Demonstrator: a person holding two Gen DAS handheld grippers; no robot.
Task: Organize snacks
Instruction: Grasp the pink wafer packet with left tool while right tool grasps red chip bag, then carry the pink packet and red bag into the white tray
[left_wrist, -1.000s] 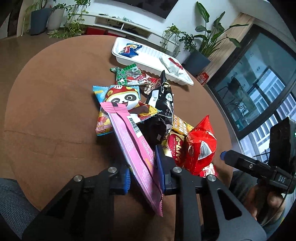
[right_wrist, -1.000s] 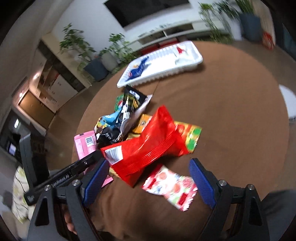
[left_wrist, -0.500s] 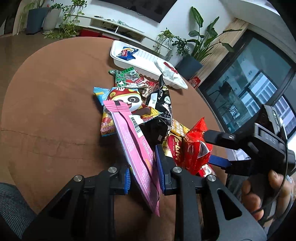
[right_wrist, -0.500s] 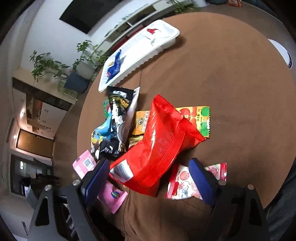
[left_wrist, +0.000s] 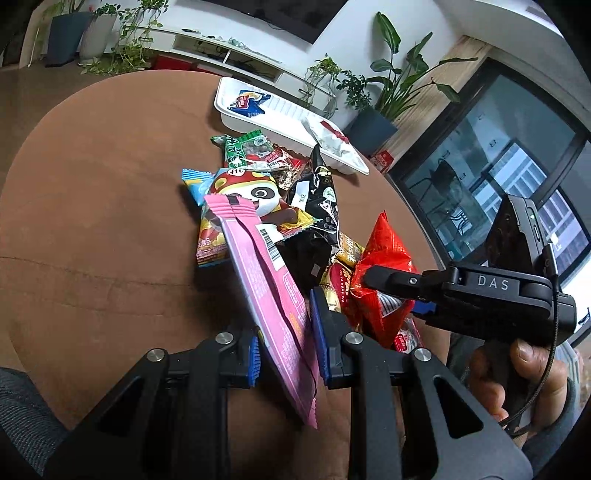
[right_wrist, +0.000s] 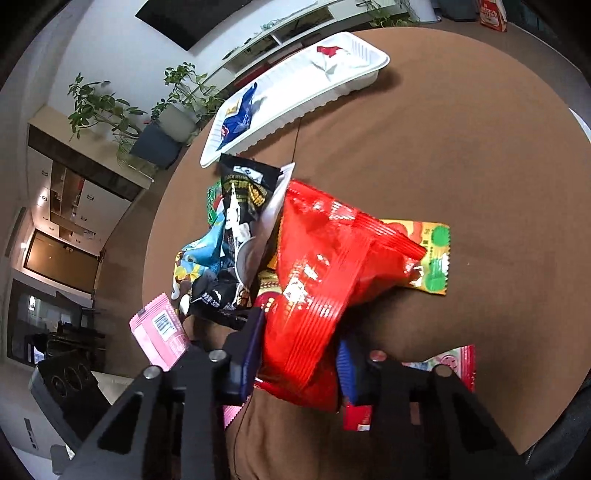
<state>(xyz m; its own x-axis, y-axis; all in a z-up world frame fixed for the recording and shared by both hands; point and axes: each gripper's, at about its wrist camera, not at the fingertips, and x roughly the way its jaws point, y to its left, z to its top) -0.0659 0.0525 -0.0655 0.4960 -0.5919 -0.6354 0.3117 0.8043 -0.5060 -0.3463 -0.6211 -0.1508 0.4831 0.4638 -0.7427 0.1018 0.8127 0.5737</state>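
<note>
My left gripper is shut on a long pink packet, which sticks up over the brown round table. To its right, the jaws of my right gripper are closing, and its blue pads press the lower end of a puffy red bag. In the left wrist view that red bag bulges around the right gripper's black finger. A pile of snacks lies beyond, with a panda packet, a black packet and a green packet.
A white tray at the table's far side holds a blue packet and a white-and-red one. A yellow-green packet lies under the red bag. A small red-and-white packet lies by the right fingers. A person's hand holds the right gripper.
The right gripper has moved in over the red bag and its wide-open jaws have come together on the bag's lower end. The left gripper has kept its hold on the pink packet.
</note>
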